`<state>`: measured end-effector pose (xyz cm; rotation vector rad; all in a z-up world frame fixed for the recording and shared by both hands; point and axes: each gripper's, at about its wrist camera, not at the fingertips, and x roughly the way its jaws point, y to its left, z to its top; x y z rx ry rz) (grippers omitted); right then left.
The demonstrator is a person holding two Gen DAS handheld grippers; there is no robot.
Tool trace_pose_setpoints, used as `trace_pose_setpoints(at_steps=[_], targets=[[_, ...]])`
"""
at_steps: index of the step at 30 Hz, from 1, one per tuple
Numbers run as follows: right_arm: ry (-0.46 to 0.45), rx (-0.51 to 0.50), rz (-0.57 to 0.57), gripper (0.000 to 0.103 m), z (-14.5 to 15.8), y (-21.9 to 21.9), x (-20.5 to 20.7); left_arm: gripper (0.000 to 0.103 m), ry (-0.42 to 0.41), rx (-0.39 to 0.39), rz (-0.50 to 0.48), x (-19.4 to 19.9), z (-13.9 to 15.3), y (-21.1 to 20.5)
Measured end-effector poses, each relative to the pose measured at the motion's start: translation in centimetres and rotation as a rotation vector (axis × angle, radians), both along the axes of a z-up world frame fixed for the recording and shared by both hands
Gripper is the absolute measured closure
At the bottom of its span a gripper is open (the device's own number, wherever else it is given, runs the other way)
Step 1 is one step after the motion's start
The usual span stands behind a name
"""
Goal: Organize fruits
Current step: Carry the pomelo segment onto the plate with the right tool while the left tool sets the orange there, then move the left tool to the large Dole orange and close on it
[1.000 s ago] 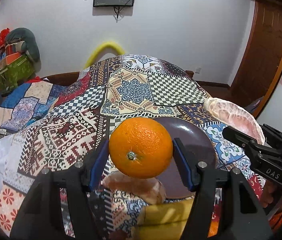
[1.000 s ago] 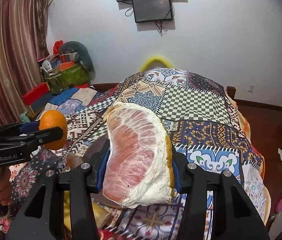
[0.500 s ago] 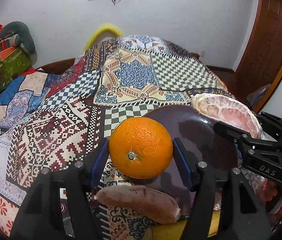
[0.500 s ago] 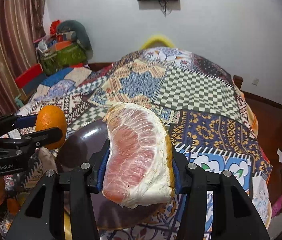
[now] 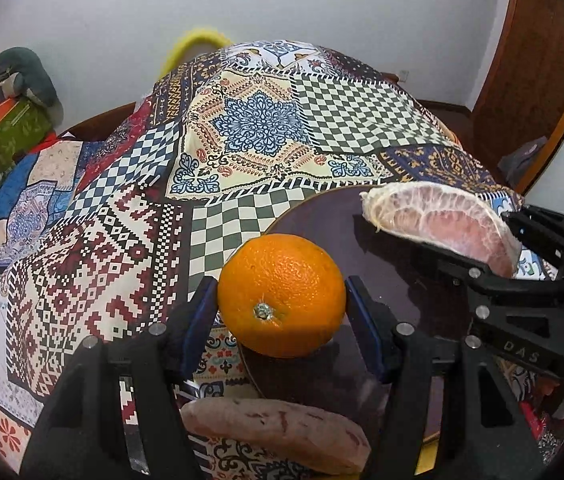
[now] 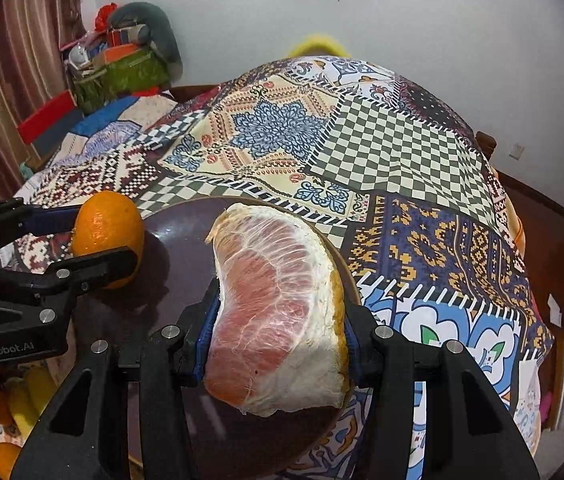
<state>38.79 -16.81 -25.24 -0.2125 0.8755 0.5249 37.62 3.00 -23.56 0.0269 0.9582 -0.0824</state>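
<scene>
Left gripper: I am holding the orange between its blue pads, clamped on both sides, stem end facing the camera.
Right gripper: I am gripping the peeled pomelo segment the same way, pads pressing into its flanks.
Position of orange: it is hanging over the near-left rim of the dark plate, not yet resting on it as far as I can judge.
Position of pomelo segment: it is hovering above the plate's right half, clear of the surface.
Plate contents: I am seeing nothing lying on the plate itself; its bare face is showing between the two fruits.
Other produce: a pinkish sweet potato is lying on the patchwork cloth just off the plate's near edge; yellow and orange pieces are waiting at the lower left, too cropped to identify.
Progress: I am judging this early; both fruits are in transit, none delivered.
Remaining: setting both down, releasing, then collecting the rest.
</scene>
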Motion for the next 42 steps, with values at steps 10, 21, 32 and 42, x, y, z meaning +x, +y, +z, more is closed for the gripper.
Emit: trace_pose_setpoints(at_steps=[10, 21, 32, 42], targets=[[0.044, -0.003, 0.016, 0.055, -0.8, 0.2, 0.9, 0.039, 0.010, -0.007, 0.005, 0.2, -0.2, 0.1], [0.030, -0.056, 0.043, 0.053, -1.2, 0.7, -0.1, 0.037, -0.011, -0.050, 0.016, -0.2, 0.5, 0.5], [-0.010, -0.023, 0.017, 0.038, 0.4, -0.4, -0.9, 0.037, -0.053, -0.060, 0.046, -2.0, 2.7, 1.6], [-0.090, 0.001, 0.024, 0.038, 4.3, -1.3, -5.0, 0.037, -0.109, -0.059, 0.074, -6.5, 6.5, 2.1]])
